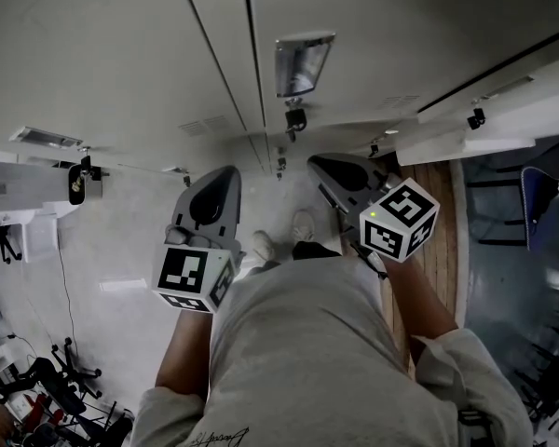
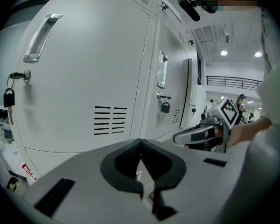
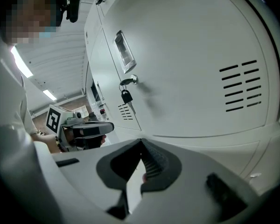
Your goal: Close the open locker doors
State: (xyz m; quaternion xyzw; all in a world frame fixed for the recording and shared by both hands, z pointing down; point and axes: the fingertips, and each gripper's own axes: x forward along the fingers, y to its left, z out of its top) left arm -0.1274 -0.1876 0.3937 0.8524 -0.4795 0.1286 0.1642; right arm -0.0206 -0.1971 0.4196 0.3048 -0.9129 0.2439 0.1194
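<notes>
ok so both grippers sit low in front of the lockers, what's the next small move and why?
Probably lift the right gripper up and rightward toward the ajar door, to push it. That door shows a dark gap along its edge, while the nearest locker door looks flush. It lies on the right gripper's side. Both that gripper and the left gripper have their jaws together on nothing.

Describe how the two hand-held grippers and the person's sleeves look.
The left gripper and right gripper are light grey moulded shells that taper toward the tip, with black lining round the jaw opening; the right one's lining looks ribbed. Each carries a white cube with black square markers: the left cube and the right cube. The person wears a pale short-sleeved shirt.
</notes>
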